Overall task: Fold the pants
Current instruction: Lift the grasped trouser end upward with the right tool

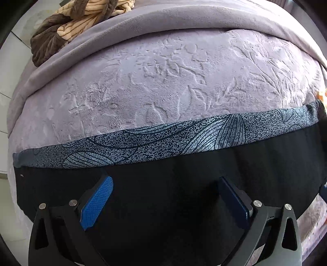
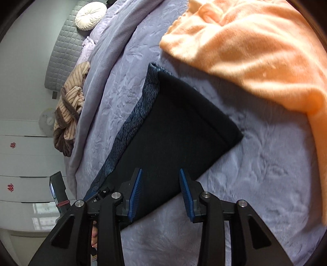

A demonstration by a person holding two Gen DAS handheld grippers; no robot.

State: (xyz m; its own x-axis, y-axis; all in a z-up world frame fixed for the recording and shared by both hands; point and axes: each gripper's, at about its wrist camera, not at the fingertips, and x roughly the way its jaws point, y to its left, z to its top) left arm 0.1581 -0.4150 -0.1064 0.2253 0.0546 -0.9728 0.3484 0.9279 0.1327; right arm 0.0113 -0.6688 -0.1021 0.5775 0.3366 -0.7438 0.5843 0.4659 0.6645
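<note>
The pants are black and lie folded into a flat rectangle on the lavender bedspread. A grey-blue band with a leaf print runs along their far edge. My left gripper points down over the black cloth, open, with nothing between its blue pads. In the right wrist view the pants stretch away diagonally, with the printed band on their left. My right gripper hovers over their near end, open and not pinching the cloth.
An orange blanket lies bunched just beyond the pants' far corner. A brown and cream striped garment is heaped at the bed's edge, also seen as a striped heap. A round white cushion rests at the headboard. White drawers stand left of the bed.
</note>
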